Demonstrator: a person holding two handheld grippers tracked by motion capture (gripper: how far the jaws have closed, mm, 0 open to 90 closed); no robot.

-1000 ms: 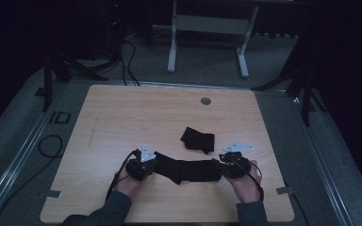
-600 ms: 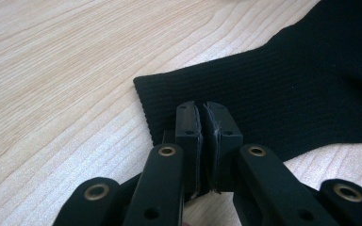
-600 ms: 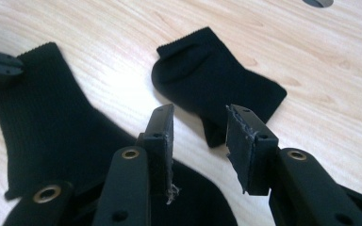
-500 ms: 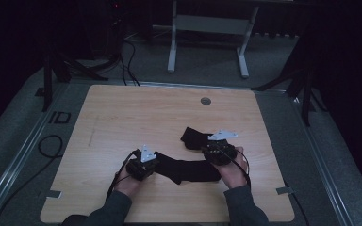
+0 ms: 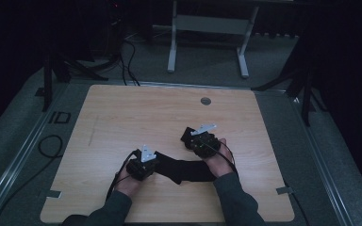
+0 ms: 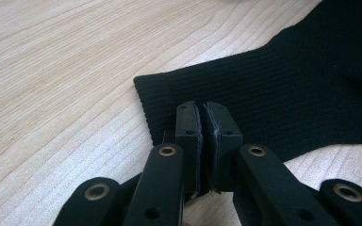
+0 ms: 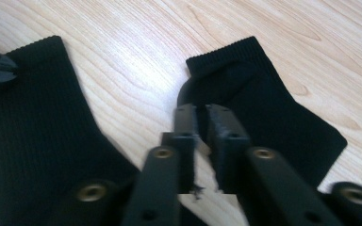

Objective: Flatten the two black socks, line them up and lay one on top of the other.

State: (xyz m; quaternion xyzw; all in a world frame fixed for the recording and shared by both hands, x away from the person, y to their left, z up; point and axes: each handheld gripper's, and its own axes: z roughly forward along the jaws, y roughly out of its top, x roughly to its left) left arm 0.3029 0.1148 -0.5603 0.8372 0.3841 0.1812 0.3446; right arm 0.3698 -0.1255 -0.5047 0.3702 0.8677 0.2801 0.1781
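Note:
A long black sock (image 5: pixel 188 170) lies flat near the table's front edge. My left gripper (image 5: pixel 158 161) is at its left end, and in the left gripper view its jaws (image 6: pixel 202 109) are shut on the ribbed cuff (image 6: pixel 287 84). A second black sock (image 5: pixel 187 133), folded, lies just behind. My right gripper (image 5: pixel 192 139) hovers at that sock's near edge. Its jaws (image 7: pixel 201 112) have just been closing and now stand shut to a thin slit, with pale wood showing through and no cloth seen between them. The folded sock (image 7: pixel 264 103) lies just beyond the tips, and the long sock (image 7: pixel 33 132) is to their left.
The wooden table (image 5: pixel 122 117) has a round grommet (image 5: pixel 206 100) near its far edge. Cables (image 5: pixel 47 146) lie on the floor to the left. A metal stand (image 5: pixel 207 23) is behind the table. Both forearms come in from the bottom.
My right gripper left the long sock's right end and moved back and left to the folded sock, with its jaws closing. The left gripper stayed put on the cuff.

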